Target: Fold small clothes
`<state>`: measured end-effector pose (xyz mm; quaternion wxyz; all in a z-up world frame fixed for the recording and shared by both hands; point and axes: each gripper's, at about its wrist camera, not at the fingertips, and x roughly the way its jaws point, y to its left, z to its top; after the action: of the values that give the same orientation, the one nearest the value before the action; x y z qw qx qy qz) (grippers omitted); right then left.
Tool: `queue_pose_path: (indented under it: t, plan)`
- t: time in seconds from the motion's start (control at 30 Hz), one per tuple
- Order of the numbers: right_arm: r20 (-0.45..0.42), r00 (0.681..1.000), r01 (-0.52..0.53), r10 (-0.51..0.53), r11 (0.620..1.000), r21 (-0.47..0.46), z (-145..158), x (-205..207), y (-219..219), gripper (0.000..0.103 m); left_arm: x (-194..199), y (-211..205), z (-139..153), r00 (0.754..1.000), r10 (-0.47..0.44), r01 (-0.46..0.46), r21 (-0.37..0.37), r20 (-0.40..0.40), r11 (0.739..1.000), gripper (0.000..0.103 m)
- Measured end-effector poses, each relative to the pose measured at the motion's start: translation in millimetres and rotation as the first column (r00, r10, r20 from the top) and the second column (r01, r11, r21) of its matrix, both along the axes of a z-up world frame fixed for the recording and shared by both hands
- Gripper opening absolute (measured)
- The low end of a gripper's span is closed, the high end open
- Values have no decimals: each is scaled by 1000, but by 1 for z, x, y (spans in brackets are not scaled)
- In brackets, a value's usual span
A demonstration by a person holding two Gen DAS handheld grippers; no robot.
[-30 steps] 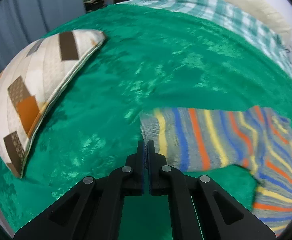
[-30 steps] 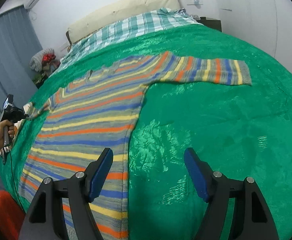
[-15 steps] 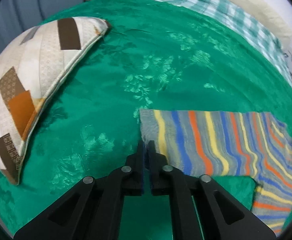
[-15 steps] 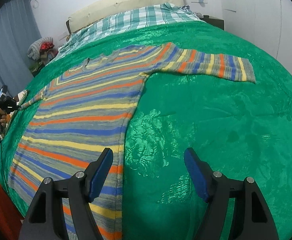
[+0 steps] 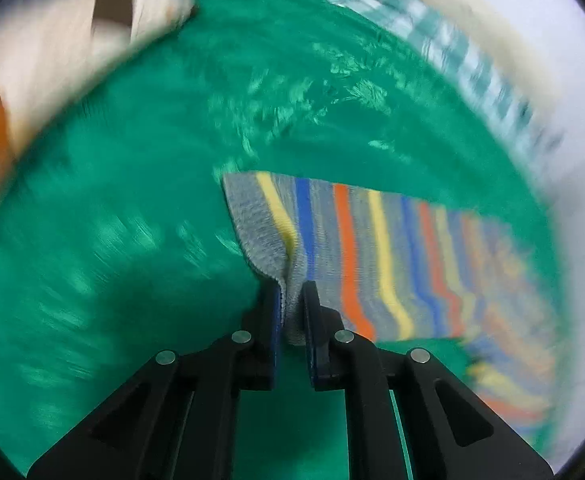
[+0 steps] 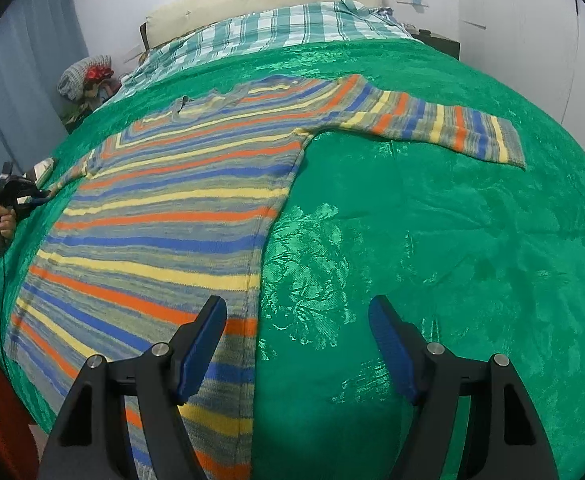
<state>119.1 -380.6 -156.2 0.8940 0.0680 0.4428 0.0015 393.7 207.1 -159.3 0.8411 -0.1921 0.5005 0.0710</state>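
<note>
Left gripper (image 5: 291,304) clamped on the grey cuff (image 5: 260,232) of the striped sweater (image 6: 180,216), low centre of the left wrist view; a pinch of knit bunched up between the pads and lifted off the bedspread, where a second ago the fingers sat pressed together just short of that cuff with nothing between them. Sleeve now puckered at the grip and running off toward the right of the frame, stripes blurred with motion. Judged: grasp on the sleeve end secured, fold of that sleeve across the body ready to begin. Right gripper (image 6: 297,344) spread wide and empty, bottom centre of the right wrist view, hovering over the sweater's side seam with one finger above the knit and one above bare green bedspread (image 6: 432,240); unchanged in opening from a second ago. Sweater body laid flat across the left and centre of that frame, far sleeve stretched toward the upper right. Patterned pillow (image 5: 64,40) blurred at upper left of the left wrist view. Plaid blanket (image 6: 276,32) along the top, by the headboard.
</note>
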Motion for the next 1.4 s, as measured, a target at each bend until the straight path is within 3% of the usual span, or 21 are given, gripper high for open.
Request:
queue_pose_path:
  t: [0.07,0.1,0.17,0.27,0.4,0.43,0.53,0.57,0.67,0.73,0.8,0.9,1.0,1.03,1.07,1.1,1.13,1.17,1.2,1.27,1.4]
  plan:
    - [10,1000,-1,1,1000,-14,2,0,1,73,1,5,5,998,50,-46,124,-31,991,8]
    - [15,1000,-2,2,1000,-23,2,-1,1,73,2,11,4,996,72,-65,144,-45,987,8]
    - [16,1000,-5,5,1000,-30,3,0,1,73,6,15,-3,994,88,-77,143,-70,987,8]
    - [4,1000,-1,1,1000,-26,0,1,-1,73,11,3,-10,993,82,-64,201,-83,977,8]
    - [-2,1000,24,-24,1000,-20,0,0,-10,73,13,9,-17,990,105,-86,199,-90,976,13]
    - [-2,999,32,-32,999,-21,0,0,-13,73,11,11,-16,990,108,-89,195,-86,977,21]
    - [-22,998,66,-67,998,-21,-1,-1,-22,73,-6,14,-5,991,115,-102,159,-74,982,57]
    - [-32,996,80,-80,997,-20,0,-2,-26,73,-16,14,2,991,112,-100,158,-67,982,60]
    - [-47,995,91,-91,996,8,6,-10,-32,74,-69,-4,21,999,-14,20,138,-42,990,61]
    - [-57,995,80,-77,995,56,13,-21,-32,74,-116,-27,26,987,-154,158,101,-46,982,62]
    - [-96,994,59,-47,989,138,15,-36,-30,74,-172,-57,23,949,-311,313,25,-55,950,67]
    - [-188,982,20,29,967,254,7,-59,-17,74,-239,-99,3,895,-438,438,-19,-87,899,70]
    - [-258,963,-8,83,961,278,-3,-74,0,74,-269,-128,-11,873,-480,485,51,-91,873,70]
    - [-263,961,-12,87,961,275,-6,-76,4,74,-274,-137,-12,873,-480,486,90,-84,869,68]
    - [-268,959,-14,91,961,276,-8,-76,7,74,-278,-142,-12,872,-483,489,101,-75,867,52]
    - [-268,959,-11,94,956,295,-11,-75,9,71,-278,-144,-12,873,-483,488,101,-73,867,46]
    - [-265,959,-7,97,947,321,-14,-74,9,52,-279,-146,-12,876,-477,482,114,-74,868,26]
    - [-269,957,-8,107,939,345,-18,-73,10,14,-279,-148,-13,867,-493,498,97,-77,862,3]
    - [-279,954,-7,112,937,351,-22,-73,12,6,-280,-148,-13,861,-500,507,93,-90,857,3]
    - [-297,948,2,116,929,370,-24,-74,11,6,-286,-147,-9,856,-510,517,83,-87,852,1]
    - [-310,947,26,88,938,346,-8,-84,5,5,-300,-132,-3,866,-492,496,33,-87,867,0]
